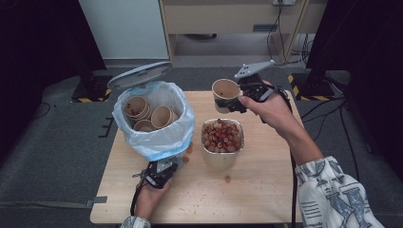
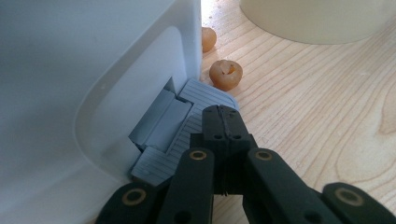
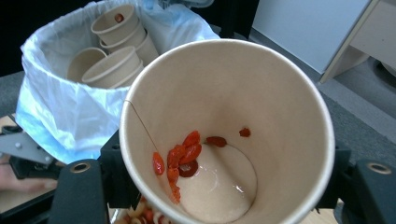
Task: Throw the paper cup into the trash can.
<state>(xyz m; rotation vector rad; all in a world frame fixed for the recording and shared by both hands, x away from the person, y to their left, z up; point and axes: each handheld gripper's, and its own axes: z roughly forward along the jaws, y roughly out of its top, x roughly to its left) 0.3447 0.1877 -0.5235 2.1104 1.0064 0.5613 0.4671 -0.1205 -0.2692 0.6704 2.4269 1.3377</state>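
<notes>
A paper cup is pinched between the fingers of the right gripper and held above the far right part of the wooden surface, just beyond the metal container of mixed food scraps. In the right gripper view the cup is seen tilted toward the camera, with a few red berries stuck to its inner wall and bottom. The pedal bin, lined with a pale blue bag and with its lid raised, stands on the left of the surface; several used paper cups are stacked inside it. The fingers of the left gripper are pressed together, with nothing between them, and rest on the grey pedal at the near foot of the bin. Two brownish round scraps lie on the surface just beside the pedal.
</notes>
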